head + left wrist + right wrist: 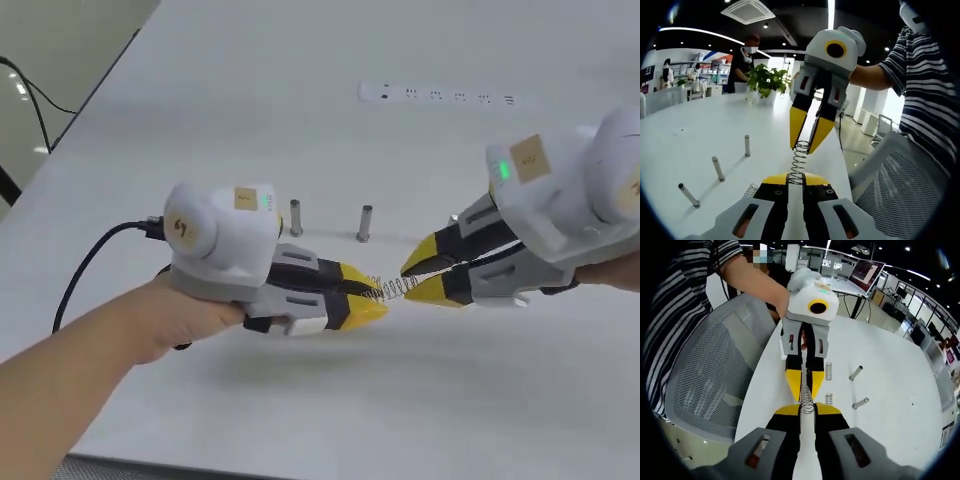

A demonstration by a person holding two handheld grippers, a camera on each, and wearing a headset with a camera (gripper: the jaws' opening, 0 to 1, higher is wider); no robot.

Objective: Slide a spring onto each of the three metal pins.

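A small metal spring [395, 290] hangs in the air between the two grippers, one end in each. My left gripper [383, 300] is shut on its near end, as the left gripper view shows [795, 176]. My right gripper [408, 283] faces it and pinches the other end [807, 410]. Three bare metal pins stand upright on the white table behind them [747, 145] [717, 168] [689, 195]. In the head view two pins show [296, 217] [365, 223]. Loose springs [829, 370] [829, 399] rest on the table near the pins.
A white power strip [440, 96] lies at the far side of the table [250, 100]. A black cable [90, 265] trails from the left gripper. A mesh chair [715, 370] stands by the table's edge, and a potted plant [765, 80] sits at the table's end.
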